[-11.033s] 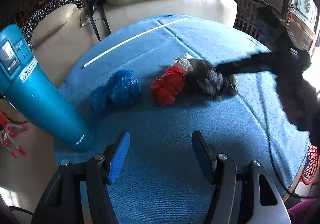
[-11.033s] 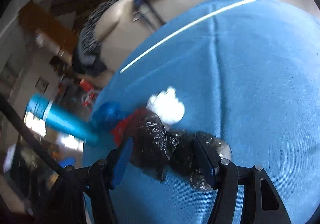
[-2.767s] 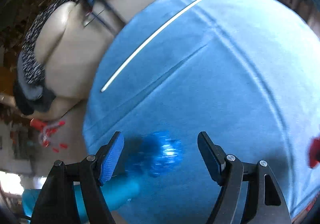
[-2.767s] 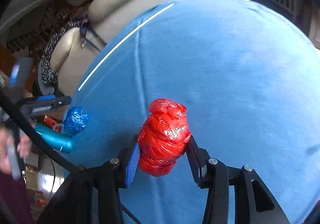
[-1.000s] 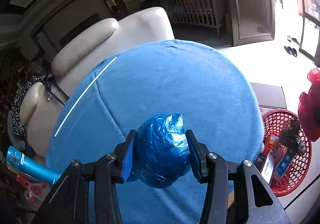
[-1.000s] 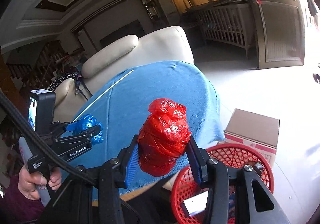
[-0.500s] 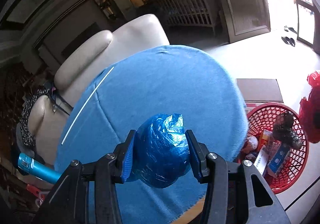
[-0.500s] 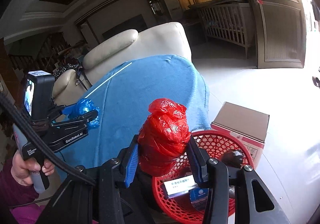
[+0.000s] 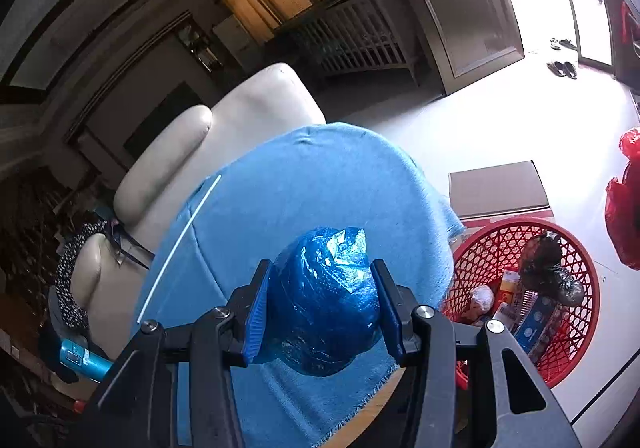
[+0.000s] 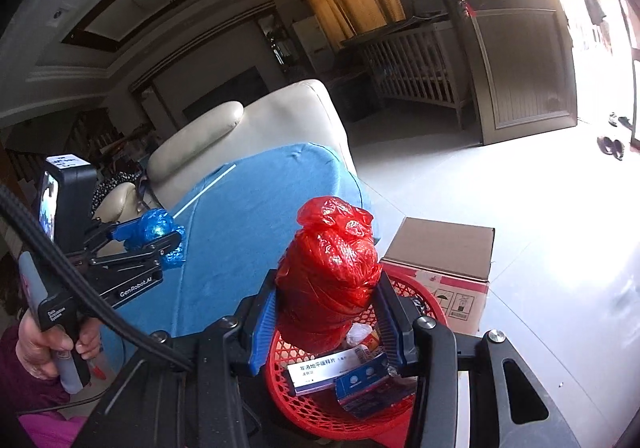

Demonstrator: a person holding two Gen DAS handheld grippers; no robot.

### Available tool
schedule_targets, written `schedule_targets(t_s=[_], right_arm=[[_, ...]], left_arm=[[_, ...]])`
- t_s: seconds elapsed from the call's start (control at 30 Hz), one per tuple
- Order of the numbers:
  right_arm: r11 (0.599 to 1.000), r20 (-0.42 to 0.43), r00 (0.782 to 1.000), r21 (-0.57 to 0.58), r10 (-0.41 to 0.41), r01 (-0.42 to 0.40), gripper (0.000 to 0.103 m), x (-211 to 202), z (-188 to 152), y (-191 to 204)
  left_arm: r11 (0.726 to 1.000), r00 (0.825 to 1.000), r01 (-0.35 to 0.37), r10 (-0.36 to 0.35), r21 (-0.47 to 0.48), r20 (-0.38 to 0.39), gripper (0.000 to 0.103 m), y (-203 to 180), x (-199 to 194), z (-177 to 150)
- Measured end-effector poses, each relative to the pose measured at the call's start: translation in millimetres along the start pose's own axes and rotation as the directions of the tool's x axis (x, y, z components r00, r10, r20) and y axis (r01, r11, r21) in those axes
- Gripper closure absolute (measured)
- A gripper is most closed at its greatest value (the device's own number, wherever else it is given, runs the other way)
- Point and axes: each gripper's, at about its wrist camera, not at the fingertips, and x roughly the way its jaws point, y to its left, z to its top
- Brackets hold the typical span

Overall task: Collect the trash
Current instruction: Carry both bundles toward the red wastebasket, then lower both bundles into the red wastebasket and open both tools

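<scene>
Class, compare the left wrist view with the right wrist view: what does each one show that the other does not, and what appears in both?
Only the left wrist view shows the black bundle lying in the red basket and the teal bottle on the floor. Only the right wrist view shows the person's hand gripping the left gripper's handle, and the white medicine box. Both show the blue bag shut in the left gripper, the red bag in the right gripper, the blue cloth and the cardboard box.
</scene>
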Motion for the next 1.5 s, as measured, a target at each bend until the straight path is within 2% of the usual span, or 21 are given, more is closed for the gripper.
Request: schedule_targets(t_s=[0.37, 0.67, 0.77, 0.8, 0.87, 0.93, 1.0, 1.1, 1.17, 1.27, 1.4, 1.5], right_arm=[[0.999, 0.030, 0.999, 0.002, 0.033, -0.033, 0.055, -10.2, 2.3, 0.8], [0.999, 0.002, 0.999, -0.009, 0.041, -0.041, 0.055, 0.8, 1.5, 1.5], [0.999, -0.002, 0.999, -0.010, 0.039, -0.039, 0.054, 2.5, 1.5, 2.2], [0.999, -0.003, 0.999, -0.006, 0.039, -0.039, 0.054, 3.1, 1.8, 1.0], [0.999, -0.005, 0.999, -0.001, 0.036, -0.036, 0.054, 4.0, 2.4, 0.0], [1.000, -0.004, 1.000, 0.003, 0.027, -0.027, 0.054, 4.5, 3.0, -3.4], [1.000, -0.001, 1.000, 0.014, 0.021, -0.021, 0.054, 4.0, 3.0, -6.8], [0.999, 0.001, 1.000, 0.036, 0.010, -0.010, 0.054, 4.3, 2.7, -12.7], [0.999, -0.002, 1.000, 0.048, 0.008, -0.008, 0.054, 4.9, 1.6, -16.1], [0.999, -0.010, 1.000, 0.050, 0.007, -0.006, 0.054, 7.6, -1.0, -17.6], [0.999, -0.016, 1.000, 0.047, 0.012, -0.011, 0.054, 9.4, -3.7, -16.1], [0.999, -0.015, 1.000, 0.046, 0.013, -0.012, 0.054, 8.7, -4.5, -14.6]], left_arm=[[1.000, 0.999, 0.011, -0.010, -0.006, 0.037, 0.053, -5.9, -16.7, 4.0], [0.994, 0.995, 0.096, -0.094, -0.057, 0.035, 0.053, -2.6, -17.7, 0.2], [0.984, 0.987, 0.162, -0.160, -0.072, 0.036, 0.053, -5.2, -18.7, -1.6], [0.979, 0.982, 0.189, -0.187, -0.079, 0.035, 0.053, -5.9, -18.6, -1.7], [0.952, 0.959, 0.284, -0.283, -0.110, 0.028, 0.053, -6.5, -16.9, -3.0], [0.917, 0.928, 0.371, -0.372, -0.148, 0.023, 0.053, -5.2, -14.1, -3.7], [0.868, 0.886, 0.460, -0.463, -0.188, 0.026, 0.053, -4.1, -10.0, -4.9], [0.825, 0.850, 0.519, -0.526, -0.226, 0.029, 0.053, -4.9, -3.2, -7.2], [0.815, 0.842, 0.529, -0.538, -0.235, 0.029, 0.053, -8.0, -0.3, -9.2], [0.826, 0.849, 0.518, -0.528, -0.224, 0.019, 0.053, -14.2, 0.3, -12.3], [0.880, 0.893, 0.443, -0.451, -0.173, -0.005, 0.053, -26.0, -0.5, -14.3], [0.901, 0.911, 0.405, -0.412, -0.153, -0.015, 0.053, -30.2, 0.5, -15.8]])
